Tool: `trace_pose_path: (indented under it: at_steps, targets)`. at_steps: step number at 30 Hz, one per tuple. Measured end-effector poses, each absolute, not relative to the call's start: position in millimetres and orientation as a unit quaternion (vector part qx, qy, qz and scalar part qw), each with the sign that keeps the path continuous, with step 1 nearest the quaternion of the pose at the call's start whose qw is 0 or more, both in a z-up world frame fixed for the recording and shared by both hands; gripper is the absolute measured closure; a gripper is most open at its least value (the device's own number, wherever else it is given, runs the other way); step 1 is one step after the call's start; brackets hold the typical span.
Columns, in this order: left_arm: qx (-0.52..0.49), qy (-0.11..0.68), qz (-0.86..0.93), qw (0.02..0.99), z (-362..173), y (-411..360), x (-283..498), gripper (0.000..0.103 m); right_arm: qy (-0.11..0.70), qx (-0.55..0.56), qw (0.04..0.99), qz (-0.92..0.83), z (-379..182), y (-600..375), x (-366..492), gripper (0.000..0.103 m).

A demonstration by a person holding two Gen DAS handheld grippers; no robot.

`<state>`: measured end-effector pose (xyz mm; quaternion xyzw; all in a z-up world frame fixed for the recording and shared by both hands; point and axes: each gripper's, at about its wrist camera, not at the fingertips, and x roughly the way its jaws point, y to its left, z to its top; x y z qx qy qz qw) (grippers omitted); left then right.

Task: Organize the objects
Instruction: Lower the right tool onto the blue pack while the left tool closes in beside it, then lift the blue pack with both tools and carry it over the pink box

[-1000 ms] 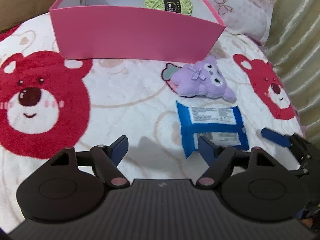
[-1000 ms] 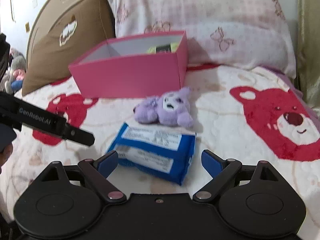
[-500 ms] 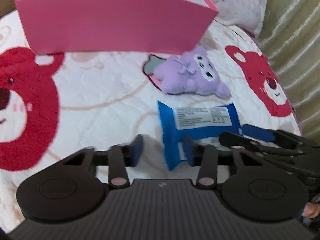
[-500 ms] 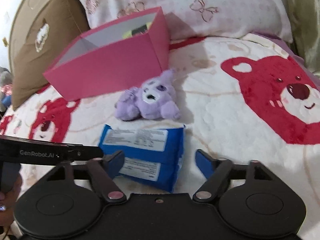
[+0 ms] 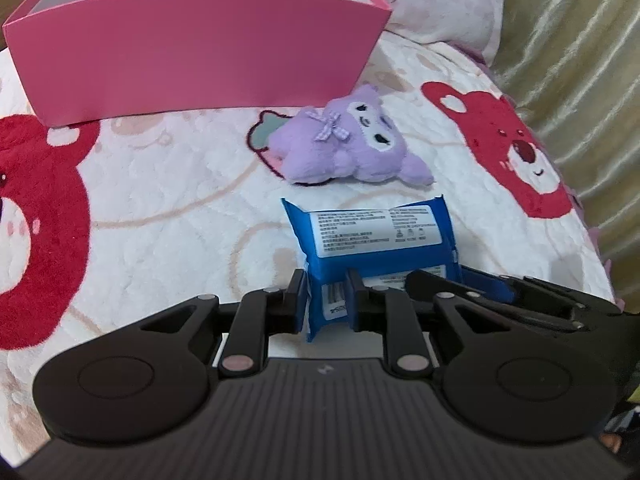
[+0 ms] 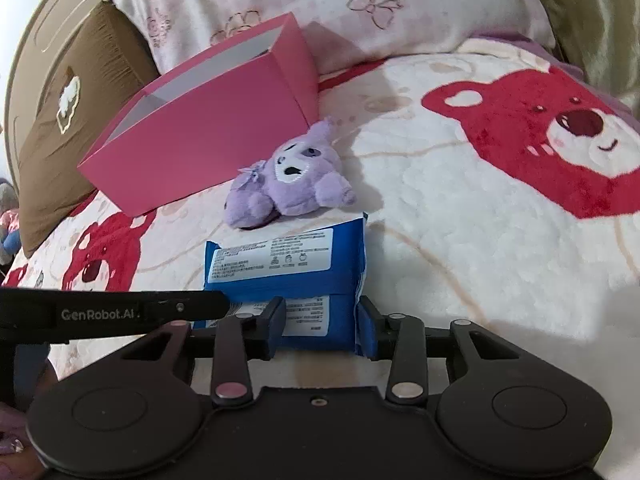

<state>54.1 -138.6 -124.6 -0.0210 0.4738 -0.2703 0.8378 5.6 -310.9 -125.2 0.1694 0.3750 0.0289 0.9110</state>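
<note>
A blue, white-labelled wipes pack (image 5: 376, 240) is clamped at its near corner by the left tongs (image 5: 326, 300); the right tongs (image 6: 320, 322) are closing around its other end.

Both views are taken from close above the bed (image 5: 168, 208), angled down along the jaws. The left wrist view faces the pink box (image 5: 192, 52) squarely; the right wrist view is rolled. The blue packet (image 6: 288, 264), purple plush (image 6: 288, 180) and box are shared.
</note>
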Motion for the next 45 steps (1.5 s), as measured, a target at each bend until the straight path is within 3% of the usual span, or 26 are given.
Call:
trace_pose_path:
  at_steps: [8,22,32,34,36,45]
  targets:
    - [-0.037,0.47,-0.264,0.841,-124,-134,46,0.085,0.373,0.13,0.918,0.035,-122,-300,1,0.06]
    - [-0.01,0.479,-0.272,0.835,-114,-131,33,0.081,0.383,0.067,0.92,0.049,-110,-268,-5,0.04]
    - [-0.029,0.492,-0.268,0.828,-107,-112,37,0.081,0.38,0.028,0.922,0.067,-97,-248,-10,0.038]
    - [-0.037,0.491,-0.274,0.826,-103,-108,37,0.076,0.388,0.022,0.918,0.076,-96,-244,-9,0.033]
    - [-0.049,0.495,-0.281,0.82,-99,-105,38,0.074,0.393,0.035,0.915,0.087,-94,-242,-9,0.022]
    - [-0.061,0.489,-0.281,0.824,-82,-98,35,0.074,0.382,0.025,0.92,0.085,-77,-233,-11,0.018]
